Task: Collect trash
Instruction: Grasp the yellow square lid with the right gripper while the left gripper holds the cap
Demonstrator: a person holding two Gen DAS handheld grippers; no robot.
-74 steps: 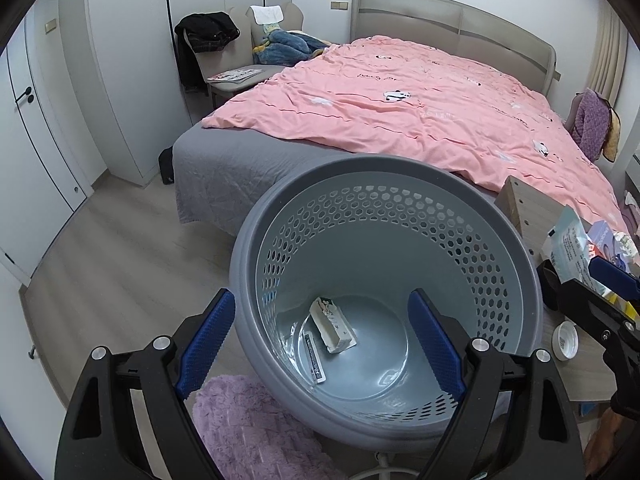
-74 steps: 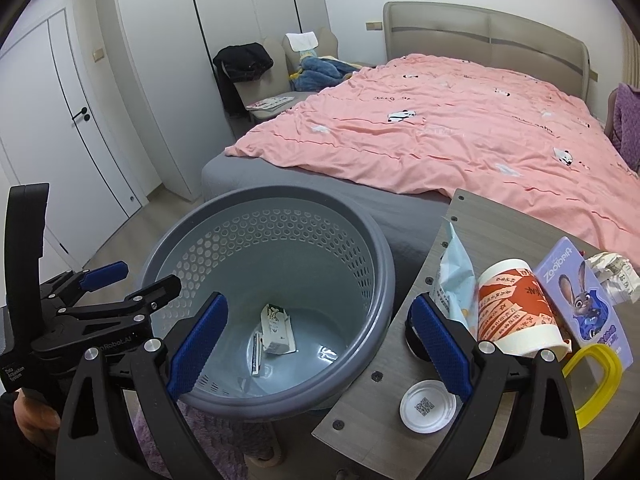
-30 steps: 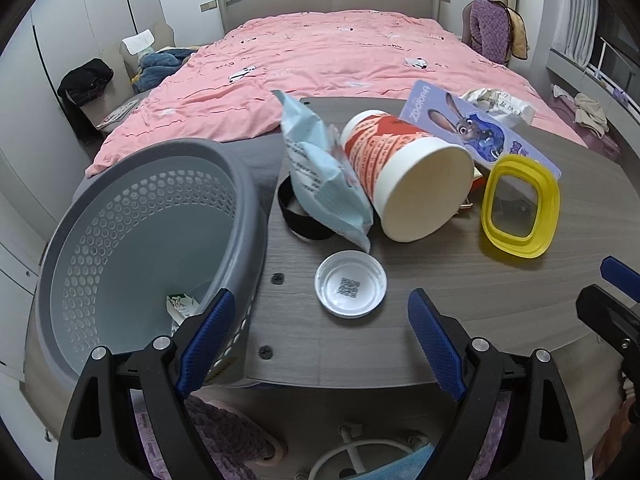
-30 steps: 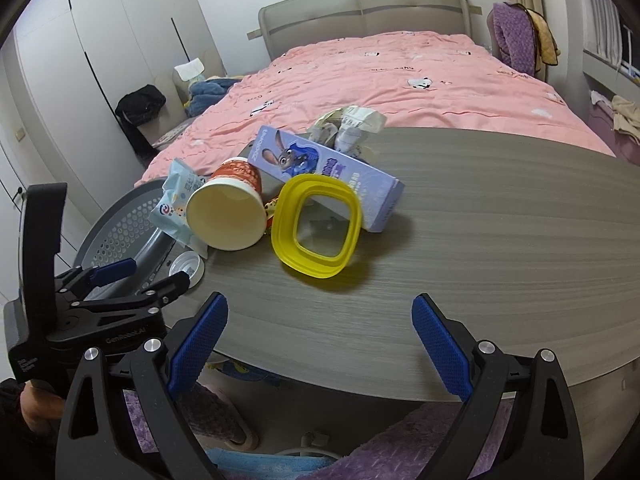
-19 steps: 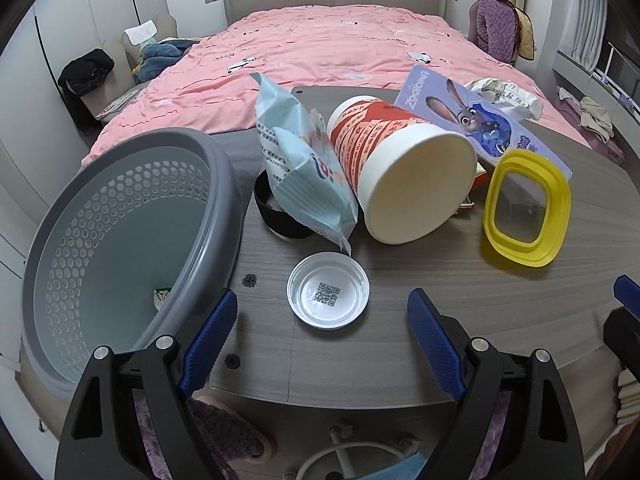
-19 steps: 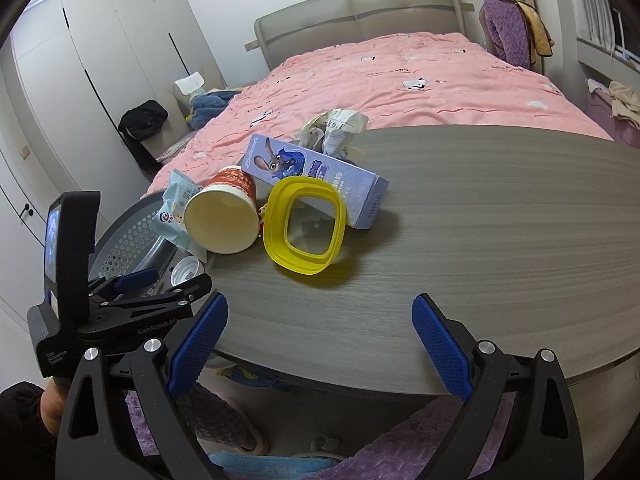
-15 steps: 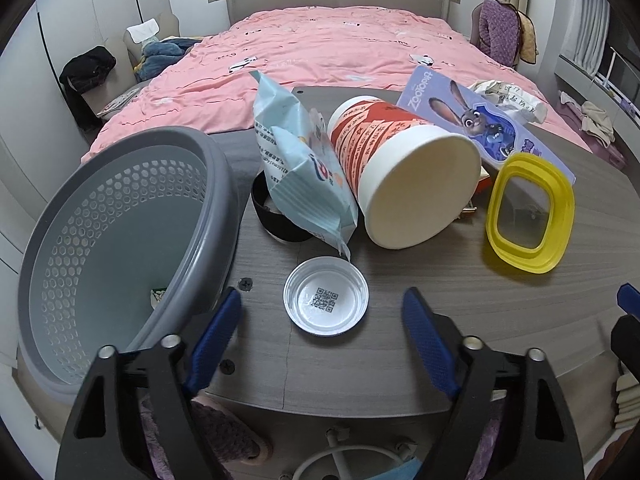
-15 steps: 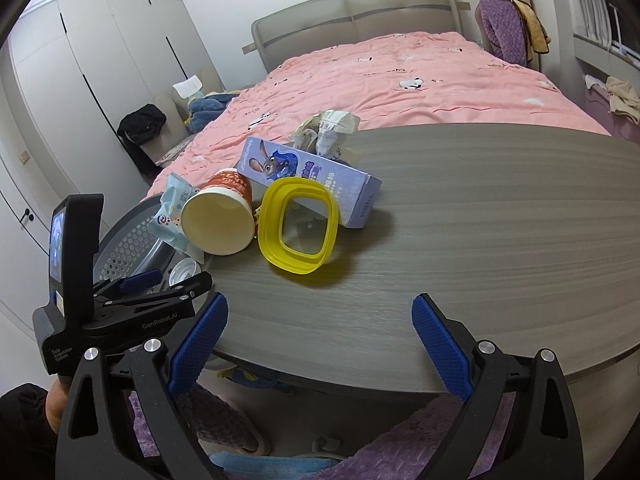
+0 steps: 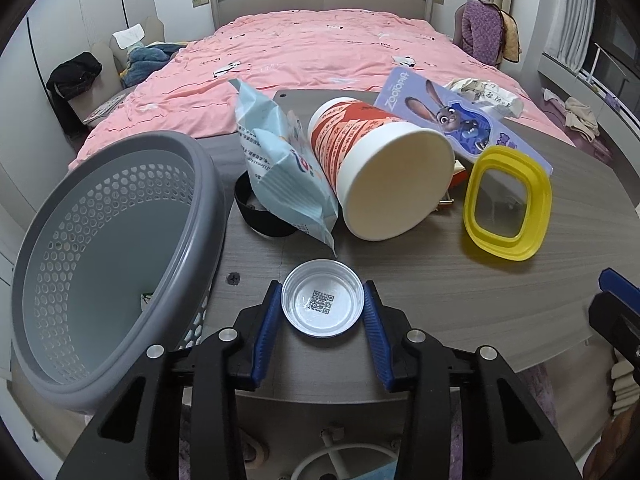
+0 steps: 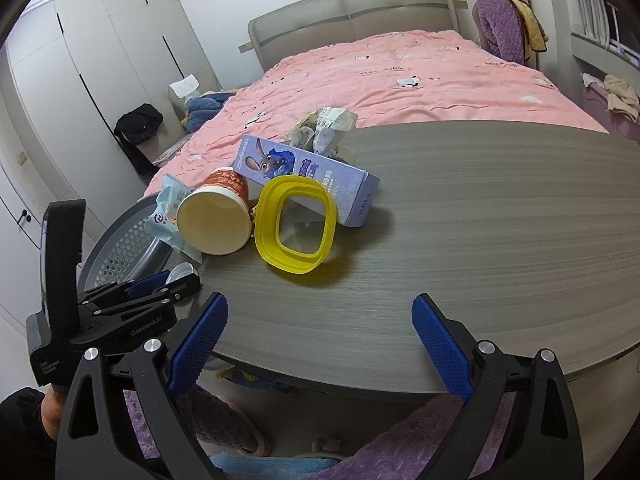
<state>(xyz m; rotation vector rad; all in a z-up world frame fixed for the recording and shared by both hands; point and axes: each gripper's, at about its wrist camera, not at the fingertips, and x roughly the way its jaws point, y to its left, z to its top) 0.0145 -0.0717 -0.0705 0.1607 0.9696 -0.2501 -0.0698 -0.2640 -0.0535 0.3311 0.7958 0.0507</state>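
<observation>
Left wrist view shows the left gripper (image 9: 323, 309) at the near edge of the table (image 9: 420, 276), its jaws having just been closing around a small white plastic lid (image 9: 322, 304); the blue pads sit against both sides of the lid's rim, so it reads as clamped, though the lid is not yet lifted off the wood. The right gripper (image 10: 320, 332) hangs over the table's near edge with its jaws wide apart and nothing between them.

Judging by what lies about, the job is at an early stage. The grey perforated basket (image 9: 120, 248) at the left, just beside the table edge, holds a scrap at its bottom, mostly hidden by the rim, so I cannot tell what it is. Left on the table are a tipped paper cup (image 9: 384, 172), a pale blue wrapper (image 9: 280, 160) leaning on it, a black ring (image 9: 256, 216) behind the wrapper, a yellow lid frame (image 9: 506, 208) to the right, a purple cartoon rabbit box (image 9: 448, 120) farther back, and crumpled paper (image 9: 484, 96) at the far side.

That table is grey wood grain, rounded at its near edge, otherwise bare to the right. Beyond it stands a bed with a pink cover (image 9: 320, 52), white wardrobes (image 10: 100, 60) at the left, and clothes heaped on a chair (image 9: 80, 76).
</observation>
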